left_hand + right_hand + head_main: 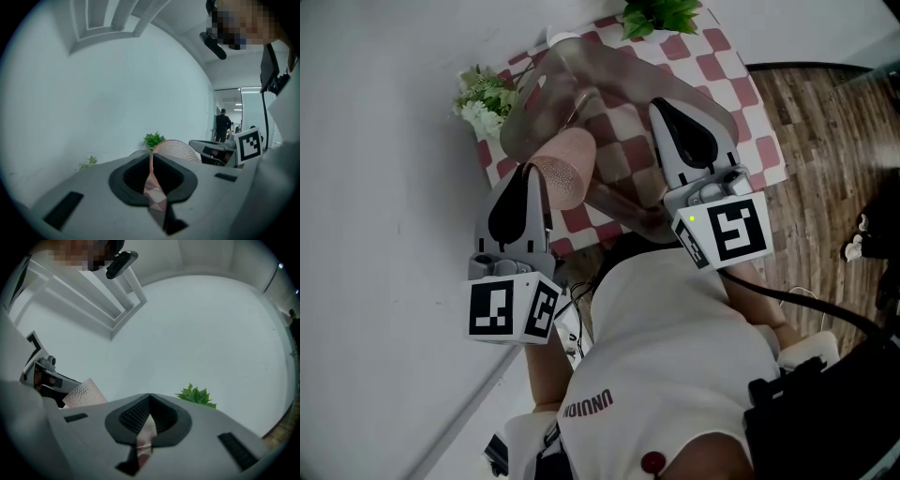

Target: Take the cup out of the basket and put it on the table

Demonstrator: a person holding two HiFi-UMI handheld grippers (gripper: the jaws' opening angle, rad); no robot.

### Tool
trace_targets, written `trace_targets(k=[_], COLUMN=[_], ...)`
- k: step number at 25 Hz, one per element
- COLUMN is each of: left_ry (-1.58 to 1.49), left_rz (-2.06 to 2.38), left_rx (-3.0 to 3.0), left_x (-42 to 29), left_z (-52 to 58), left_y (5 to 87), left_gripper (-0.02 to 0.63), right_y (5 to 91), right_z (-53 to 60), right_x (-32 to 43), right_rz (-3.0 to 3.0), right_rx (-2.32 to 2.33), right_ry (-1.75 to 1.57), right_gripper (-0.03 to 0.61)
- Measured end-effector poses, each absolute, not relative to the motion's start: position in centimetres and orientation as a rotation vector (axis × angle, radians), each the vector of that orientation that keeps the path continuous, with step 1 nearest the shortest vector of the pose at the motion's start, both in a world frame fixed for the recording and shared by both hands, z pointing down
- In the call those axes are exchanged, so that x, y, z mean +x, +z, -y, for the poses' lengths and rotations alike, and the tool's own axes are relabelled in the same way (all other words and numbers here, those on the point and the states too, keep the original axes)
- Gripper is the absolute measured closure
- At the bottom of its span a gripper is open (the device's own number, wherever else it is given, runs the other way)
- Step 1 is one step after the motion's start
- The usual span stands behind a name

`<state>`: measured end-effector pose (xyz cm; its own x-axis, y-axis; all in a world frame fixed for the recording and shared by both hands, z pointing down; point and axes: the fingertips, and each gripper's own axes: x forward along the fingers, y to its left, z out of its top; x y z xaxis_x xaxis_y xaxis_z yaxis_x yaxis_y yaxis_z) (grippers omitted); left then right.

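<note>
Checkered table [712, 56]; clear basket [534, 103]; pink cup [567, 169] in left claw [528, 171]

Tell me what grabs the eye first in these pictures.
The pink textured cup stands out, its rim pinched in the left gripper above the near left of the red-and-white checked tablecloth. Beside it, the right gripper is shut on what looks like the wall of the translucent grey plastic basket.

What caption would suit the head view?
Left gripper pinches the pink cup; right gripper holds the clear basket over a checked tablecloth.
</note>
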<state>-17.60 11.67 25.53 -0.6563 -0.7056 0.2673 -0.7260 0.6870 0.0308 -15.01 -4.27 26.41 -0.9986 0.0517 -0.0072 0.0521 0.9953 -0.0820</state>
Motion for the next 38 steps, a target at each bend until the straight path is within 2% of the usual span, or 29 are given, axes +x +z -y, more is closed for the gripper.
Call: trace_targets(k=[38], left_ry=[0.082], left_rz=[2.768], left_rx=[0.827], left_x=[-18.4], left_z=[-19.7], left_y=[25.5], left_gripper=[0.580], right_y=[26.2], right_z=[-1.2], right_x=[-17.4], right_rz=[-3.112], right_rx=[0.320], right_ry=[-0.114], right_gripper=[0.561])
